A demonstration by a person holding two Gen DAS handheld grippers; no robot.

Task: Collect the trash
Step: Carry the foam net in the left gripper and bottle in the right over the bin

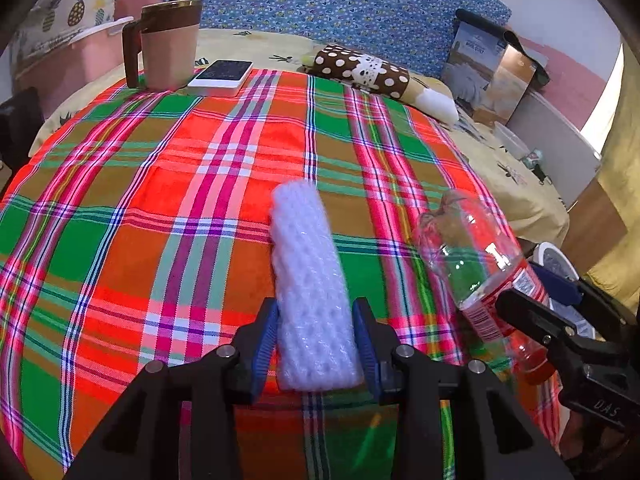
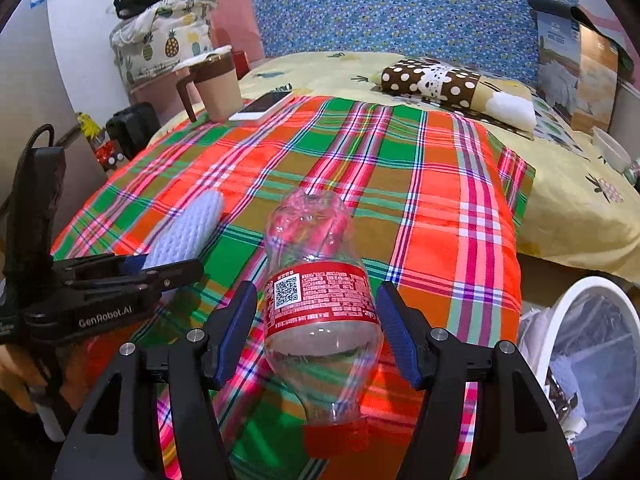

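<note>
Left gripper (image 1: 316,344): jaws part open, straddling the near end of a white bubble-wrap roll (image 1: 310,292). A narrow gap shows between each blue pad and the roll, so nothing is clamped. The roll lies flat on the plaid cloth (image 1: 160,200) and runs straight out ahead of the fingers.

Right gripper (image 2: 318,332): jaws part open, one finger either side of an empty clear plastic bottle (image 2: 320,300) with a red label. Both pads stand clear of the bottle wall — no grip. The bottle lies on its side on the cloth, red cap (image 2: 336,436) toward the gripper body, base pointing away ahead of the fingertips.

Relative positions: in the left wrist view the bottle lies just to the right of the left gripper's roll, with the right gripper's fingers about its label end. In the right wrist view the roll and the left gripper sit to the left of the bottle, apart from it.

Trash bin (image 2: 592,344) — white rim, clear liner, some contents inside — stands low to the right of the right gripper, beyond the cloth's edge.

Well ahead of both grippers, at the cloth's far left corner: a brown-and-tan mug (image 1: 168,48) with a phone (image 1: 220,74) just beside it.
</note>
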